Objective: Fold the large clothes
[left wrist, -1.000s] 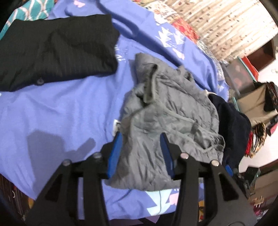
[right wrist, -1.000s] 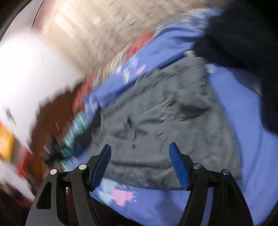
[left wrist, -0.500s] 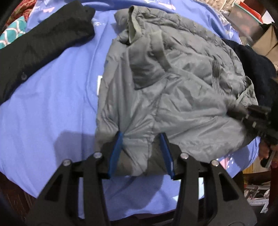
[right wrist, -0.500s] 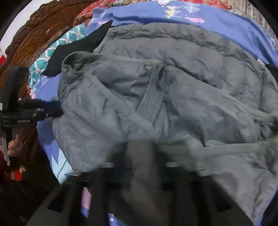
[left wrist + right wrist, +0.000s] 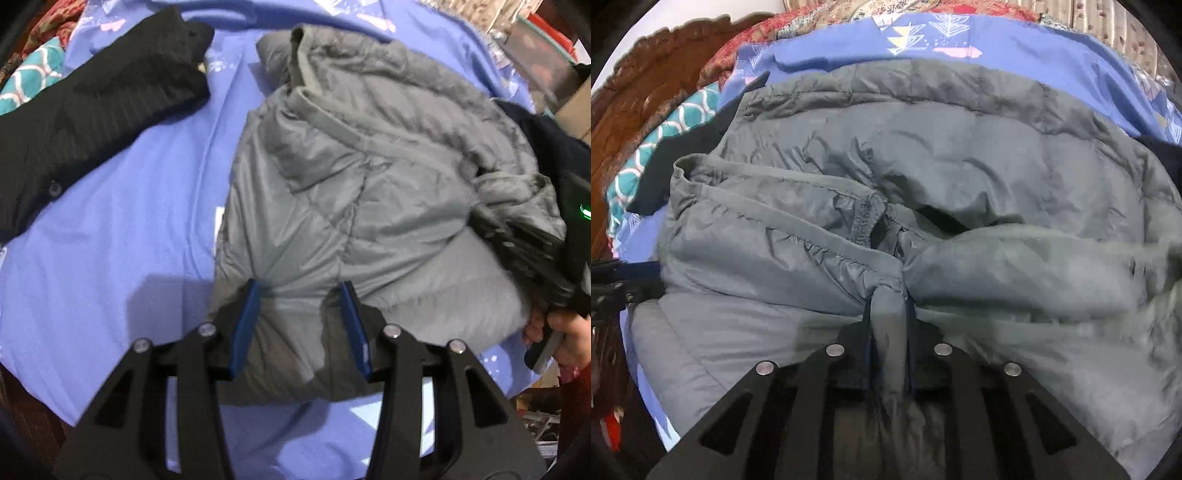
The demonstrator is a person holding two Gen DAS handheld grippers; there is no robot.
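Note:
A grey puffer jacket (image 5: 351, 177) lies crumpled on a blue bedsheet (image 5: 110, 229). My left gripper (image 5: 299, 291) is open, its blue pads straddling the jacket's near hem. My right gripper (image 5: 888, 306) is shut on a pinched fold of the jacket (image 5: 886, 206) at its edge. The right gripper also shows in the left wrist view (image 5: 524, 251) at the jacket's right side, with the hand holding it. The left gripper shows at the left edge of the right wrist view (image 5: 624, 280).
A black pinstriped garment (image 5: 85, 107) lies on the sheet to the left. A dark navy garment (image 5: 554, 147) lies at the right. A teal patterned cloth (image 5: 661, 147) and a carved wooden headboard (image 5: 635, 96) are at the bed's end.
My right gripper came down onto the jacket's edge and closed on a fold. My left gripper moved in over the jacket's hem and stays open.

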